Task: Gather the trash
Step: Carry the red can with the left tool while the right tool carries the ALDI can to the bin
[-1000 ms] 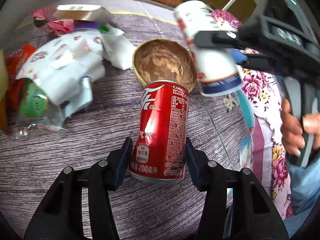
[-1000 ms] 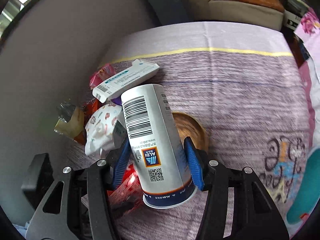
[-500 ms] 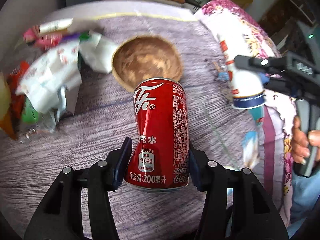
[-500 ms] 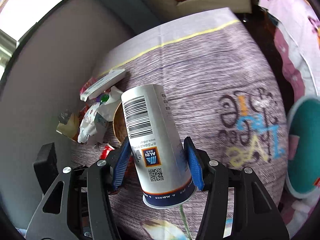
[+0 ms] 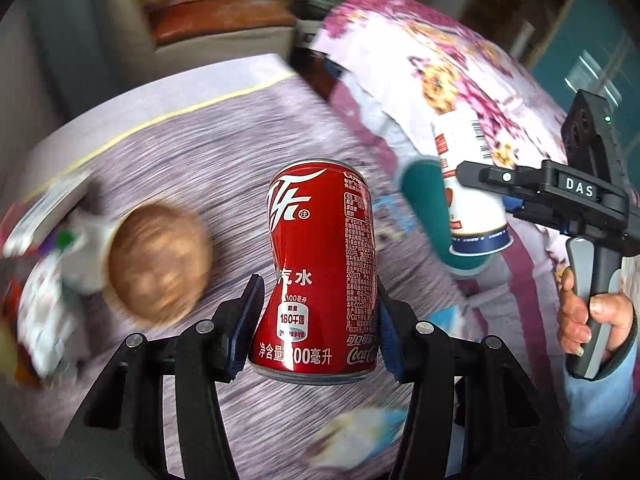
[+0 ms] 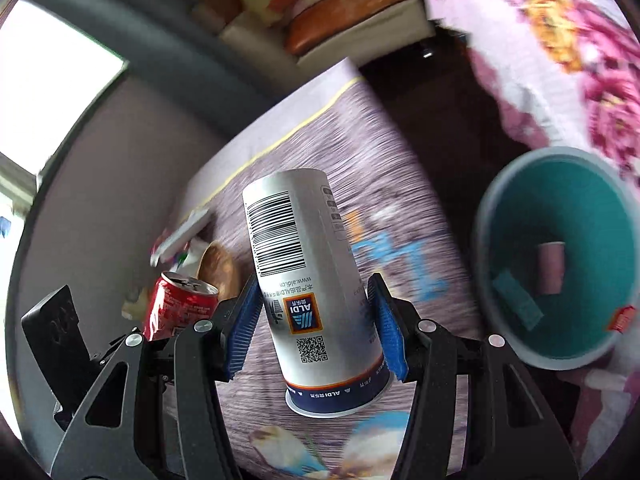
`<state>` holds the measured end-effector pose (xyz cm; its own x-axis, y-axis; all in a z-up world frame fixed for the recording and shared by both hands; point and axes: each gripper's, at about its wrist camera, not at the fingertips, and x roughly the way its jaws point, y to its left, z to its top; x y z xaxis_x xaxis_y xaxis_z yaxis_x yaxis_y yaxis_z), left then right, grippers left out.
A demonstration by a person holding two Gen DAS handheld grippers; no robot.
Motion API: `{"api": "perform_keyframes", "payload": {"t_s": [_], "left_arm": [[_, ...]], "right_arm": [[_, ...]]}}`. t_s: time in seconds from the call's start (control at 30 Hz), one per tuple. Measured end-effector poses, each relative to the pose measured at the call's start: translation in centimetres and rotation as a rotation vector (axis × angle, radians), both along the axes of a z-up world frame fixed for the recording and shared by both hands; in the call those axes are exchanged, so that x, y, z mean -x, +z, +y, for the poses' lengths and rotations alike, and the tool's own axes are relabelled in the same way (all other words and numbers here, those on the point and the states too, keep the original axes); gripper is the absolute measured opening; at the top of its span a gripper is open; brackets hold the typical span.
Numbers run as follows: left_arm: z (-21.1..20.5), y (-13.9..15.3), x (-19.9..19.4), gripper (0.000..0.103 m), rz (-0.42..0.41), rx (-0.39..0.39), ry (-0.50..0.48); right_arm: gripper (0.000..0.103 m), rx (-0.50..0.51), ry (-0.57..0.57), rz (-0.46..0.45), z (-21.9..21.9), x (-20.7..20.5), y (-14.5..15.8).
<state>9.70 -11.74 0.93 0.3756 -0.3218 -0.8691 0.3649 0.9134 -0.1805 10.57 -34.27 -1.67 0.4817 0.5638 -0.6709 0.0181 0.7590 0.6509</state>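
My left gripper is shut on a dented red cola can, held upright above the purple table. The can also shows in the right wrist view. My right gripper is shut on a white ALDI paper cup, held upside down near the table's right edge. The cup and right gripper show in the left wrist view, beside a teal trash bin. In the right wrist view the bin stands to the right, below table height, with a few bits of trash inside.
A brown bowl sits on the purple table with wrappers and a white packet piled at its left. A floral cloth lies beyond the bin. A sofa stands behind the table.
Both grippers have swung right, away from the trash pile, carrying the can and the cup. The teal bin has come fully into the right wrist view.
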Motion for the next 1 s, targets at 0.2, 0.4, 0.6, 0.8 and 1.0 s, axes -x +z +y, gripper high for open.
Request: {"api": "perform_keyframes", "payload": {"t_s": [0.2, 0.4, 0.6, 0.8, 1.0], "left_arm": [[-8.6, -1.5, -1.5, 0.053, 0.011, -0.033, -0.152], [-15.3, -3.6, -2.6, 0.051, 0.03, -0.069, -0.255], [-17.7, -3.5, -3.7, 0.012, -0.003, -0.077, -0.277], [-16.0, -4.7, -4.3, 0.001, 0.041, -0.093, -0.234], [-12.9, -4.8, -3.9, 0.002, 0.006, -0.112, -0.187]], "right_arm": [[0.052, 0.009, -0.173, 0.009, -7.1, 2.1, -1.0], [0.052, 0.005, -0.276, 0.039, -11.6, 3.3, -3.0], [0.052, -0.02, -0.315, 0.109, -14.6, 3.5, -6.1], [0.052, -0.03, -0.292, 0.114, -15.1, 2.5, -7.6], [0.052, -0.038, -0.187, 0.119, -12.2, 1.0, -8.5]]}}
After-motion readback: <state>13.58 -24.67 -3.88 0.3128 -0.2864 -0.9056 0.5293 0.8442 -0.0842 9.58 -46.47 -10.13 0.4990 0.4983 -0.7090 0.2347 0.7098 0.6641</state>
